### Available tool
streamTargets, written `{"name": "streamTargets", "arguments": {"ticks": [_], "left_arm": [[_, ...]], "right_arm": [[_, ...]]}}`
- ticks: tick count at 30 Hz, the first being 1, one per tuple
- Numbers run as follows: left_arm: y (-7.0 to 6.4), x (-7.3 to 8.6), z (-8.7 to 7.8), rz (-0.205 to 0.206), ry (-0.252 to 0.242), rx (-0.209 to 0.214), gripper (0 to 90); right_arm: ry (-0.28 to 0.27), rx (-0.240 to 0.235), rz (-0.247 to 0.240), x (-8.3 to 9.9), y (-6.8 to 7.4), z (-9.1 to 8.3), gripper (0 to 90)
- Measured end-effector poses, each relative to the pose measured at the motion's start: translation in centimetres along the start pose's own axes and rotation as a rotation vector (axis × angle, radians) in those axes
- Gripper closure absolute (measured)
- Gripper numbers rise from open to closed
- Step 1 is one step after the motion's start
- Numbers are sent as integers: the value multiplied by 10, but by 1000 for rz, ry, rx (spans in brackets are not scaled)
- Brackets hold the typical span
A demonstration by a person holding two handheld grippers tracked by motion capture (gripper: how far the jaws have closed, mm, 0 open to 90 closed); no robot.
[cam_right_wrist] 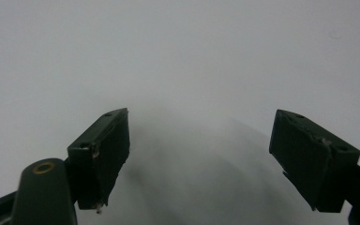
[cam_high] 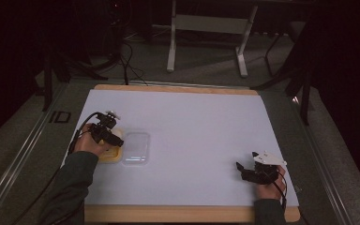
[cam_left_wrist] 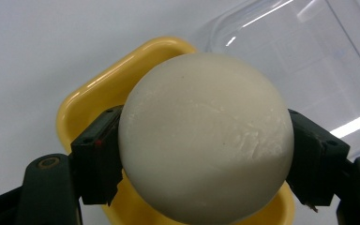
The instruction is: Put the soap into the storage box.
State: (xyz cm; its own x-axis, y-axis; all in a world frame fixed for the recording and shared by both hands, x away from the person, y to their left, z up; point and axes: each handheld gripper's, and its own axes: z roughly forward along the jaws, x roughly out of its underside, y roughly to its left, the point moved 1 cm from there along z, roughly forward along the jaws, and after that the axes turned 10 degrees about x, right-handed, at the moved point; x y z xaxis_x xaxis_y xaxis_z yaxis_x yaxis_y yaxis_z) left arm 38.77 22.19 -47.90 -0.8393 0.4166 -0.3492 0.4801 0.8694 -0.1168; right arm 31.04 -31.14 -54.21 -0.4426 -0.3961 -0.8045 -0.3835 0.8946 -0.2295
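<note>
While hidden from above, white ball (cam_left_wrist: 206, 136) fills left gripper (cam_left_wrist: 206, 154) fingers (cam_left_wrist: 96, 159).

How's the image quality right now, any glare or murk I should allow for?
High view: dim, dark surroundings, the clear lid barely reads. Left gripper view: sharp on the ball, glare streaks on the lid. Right gripper view: soft shadow on the table between the fingers.

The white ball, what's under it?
Under the white ball, held in the left gripper, is a yellow tray. The ball covers the tray's middle, so anything there is hidden.
</note>
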Motion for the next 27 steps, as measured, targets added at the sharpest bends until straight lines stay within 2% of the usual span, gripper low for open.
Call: {"name": "streamTargets", "arguments": {"ticks": [10,15,17,18,21,23,25,27], "left_arm": [[17,12,3,-65,9,-13,241],[21,14,4,-81,2,-5,241],[20,14,4,-73,4,-11,241],[19,14,4,-62,8,-7,240],[17,14,4,-58,-5,45,239],[15,15,5,-40,-17,55,236],[16,15,0,-59,-55,82,186],[16,14,-7,-49,-65,95,154]], "right_arm": [[1,2,-4,0,0,0,200],[2,2,-5,0,0,0,200],[1,2,-4,0,0,0,200],[1,2,-5,0,0,0,200],[2,1,-4,0,0,0,200],[0,1,-6,0,0,0,200],[2,1,-5,0,0,0,200],[0,2,-9,0,0,0,205]]}}
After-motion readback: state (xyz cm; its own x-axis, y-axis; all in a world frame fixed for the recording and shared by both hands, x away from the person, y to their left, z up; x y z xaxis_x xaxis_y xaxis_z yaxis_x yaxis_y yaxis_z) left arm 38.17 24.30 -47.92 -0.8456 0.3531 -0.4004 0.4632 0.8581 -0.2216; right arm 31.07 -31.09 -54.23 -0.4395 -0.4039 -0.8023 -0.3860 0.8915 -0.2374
